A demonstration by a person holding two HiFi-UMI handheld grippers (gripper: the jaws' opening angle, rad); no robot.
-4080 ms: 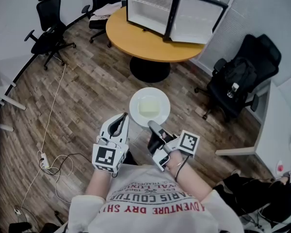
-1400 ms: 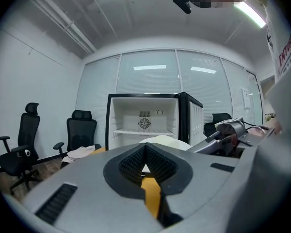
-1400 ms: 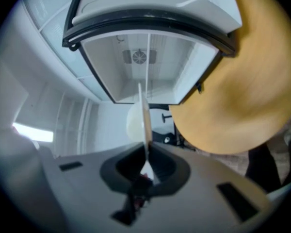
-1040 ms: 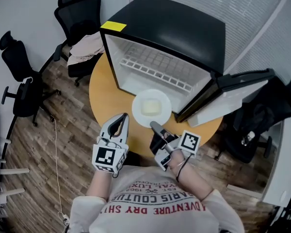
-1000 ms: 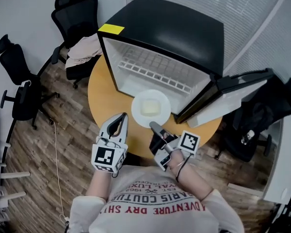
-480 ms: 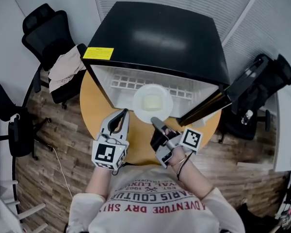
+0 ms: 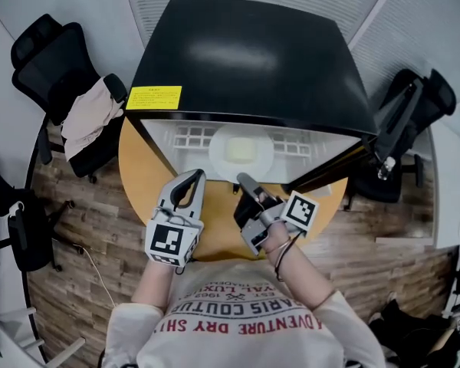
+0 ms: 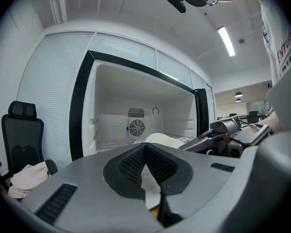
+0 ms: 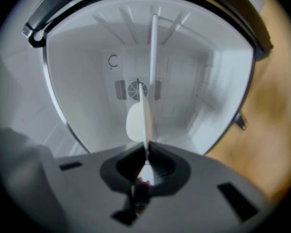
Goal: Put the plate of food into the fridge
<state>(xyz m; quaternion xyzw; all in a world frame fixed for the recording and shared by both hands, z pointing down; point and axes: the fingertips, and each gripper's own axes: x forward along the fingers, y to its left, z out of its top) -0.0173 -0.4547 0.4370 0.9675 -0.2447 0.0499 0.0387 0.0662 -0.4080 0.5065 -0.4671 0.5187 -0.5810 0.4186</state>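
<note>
- My right tool (image 7: 242, 181) is pinching the near rim of the white plate (image 7: 219, 149). In the right gripper view the jaws are clamped on the plate (image 9: 146, 111), which shows edge-on as a thin upright line.
- A pale block of food (image 7: 241, 150) lies in the middle of the plate; in the right gripper view the food (image 9: 135, 123) shows to the left of that line.
- The plate is held out at the open front of the black fridge (image 7: 245, 52), just under the front edge of its top. I cannot tell whether it is touching anything inside.
- My left tool (image 7: 195, 178) hangs just left of the plate and is not touching it. In the left gripper view its jaws are pressed together at the tips (image 8: 145, 147) with nothing between them.
- From the left gripper view I see the white inside of the fridge (image 8: 111, 106) with a round fan grille (image 8: 136, 127) on the far wall, the plate (image 8: 161, 140) in front of it and the right tool (image 8: 218, 135) to the right.
- The fridge stands on a round orange counter (image 7: 142, 179), and its door (image 7: 353, 163) is swung open to the right.
- A black office chair (image 7: 50, 48) with a pale cloth (image 7: 88, 117) on it stands to the left, and another black chair (image 7: 418, 102) to the right.
</note>
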